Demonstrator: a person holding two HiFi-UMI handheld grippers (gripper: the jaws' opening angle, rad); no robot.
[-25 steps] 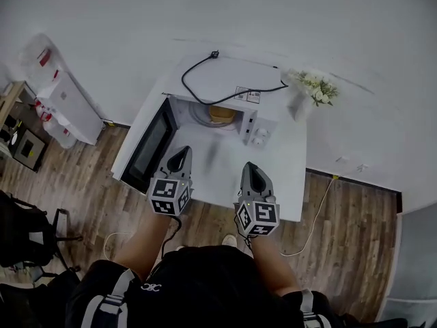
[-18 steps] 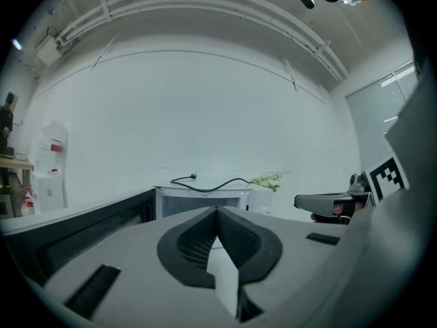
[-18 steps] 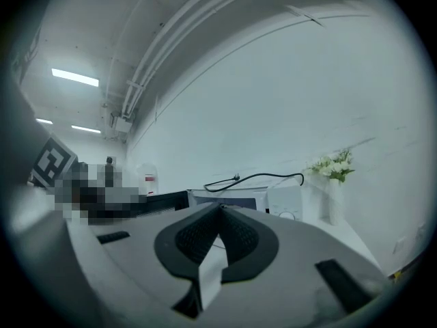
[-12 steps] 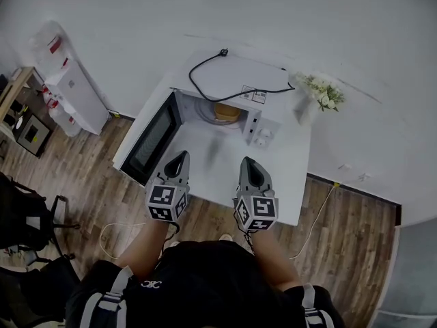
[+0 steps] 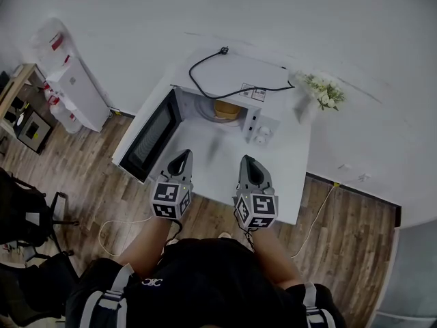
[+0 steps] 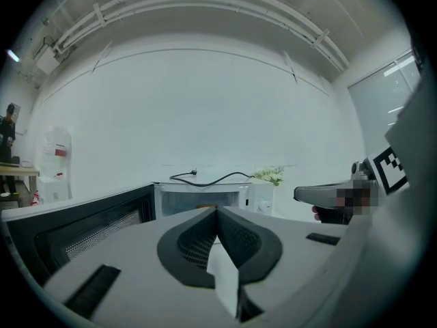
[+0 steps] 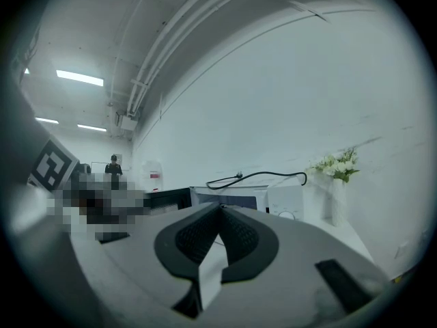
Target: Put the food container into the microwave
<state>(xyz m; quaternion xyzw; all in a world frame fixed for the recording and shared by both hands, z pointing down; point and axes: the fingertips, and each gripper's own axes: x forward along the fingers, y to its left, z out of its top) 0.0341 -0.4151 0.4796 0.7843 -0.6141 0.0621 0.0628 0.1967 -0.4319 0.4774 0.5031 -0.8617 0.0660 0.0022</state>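
A white microwave point(image 5: 256, 86) stands at the back of a white table point(image 5: 290, 183), its door point(image 5: 151, 137) swung open to the left. An orange-brown food container point(image 5: 226, 110) sits inside the cavity on the turntable. Both grippers hover over the table's near edge, well short of the microwave. My left gripper point(image 5: 182, 157) is shut with nothing in it; its view shows the open microwave point(image 6: 198, 198) ahead. My right gripper point(image 5: 249, 162) is shut and empty too, and the microwave point(image 7: 232, 198) lies ahead of it.
A black power cord point(image 5: 225, 91) lies loose on top of the microwave. A vase of white flowers point(image 5: 321, 93) stands at the table's back right. A white cabinet point(image 5: 72, 87) is against the wall at left. Wooden floor surrounds the table.
The head view has shifted a little; both grippers stay side by side near the table's front edge, the left one nudged slightly right. The container has not moved.
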